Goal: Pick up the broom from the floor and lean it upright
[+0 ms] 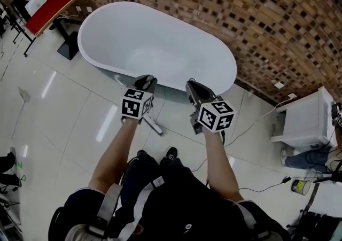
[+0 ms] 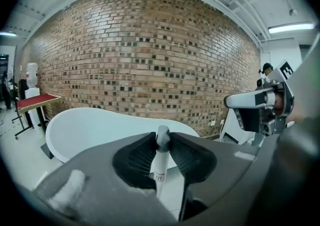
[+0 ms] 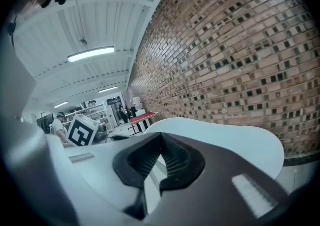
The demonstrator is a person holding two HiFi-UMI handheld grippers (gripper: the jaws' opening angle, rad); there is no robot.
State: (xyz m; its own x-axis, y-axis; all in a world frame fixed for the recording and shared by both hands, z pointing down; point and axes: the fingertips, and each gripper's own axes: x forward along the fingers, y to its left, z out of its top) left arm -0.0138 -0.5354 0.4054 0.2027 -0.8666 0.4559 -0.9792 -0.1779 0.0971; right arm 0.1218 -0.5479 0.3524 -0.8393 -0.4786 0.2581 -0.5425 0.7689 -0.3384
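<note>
Brick wall (image 1: pixel 256 15) and a white bathtub (image 1: pixel 155 42) are faced, with both forearms held forward side by side. The left gripper (image 1: pixel 145 80) is clamped on the broom handle (image 2: pixel 161 162), seen clearly only in the left gripper view. The jaws of the right gripper (image 1: pixel 193 86) are pressed together, empty.

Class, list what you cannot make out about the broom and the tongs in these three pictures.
Broom head: in no view; the head view shows only a short piece of the broom handle below the left tongs.
Handle's lower end: left gripper view, hidden behind the tongs' own body.
Print on the handle's label: left gripper view, too small.
Whether the handle touches the bathtub: unclear in every view.
</note>
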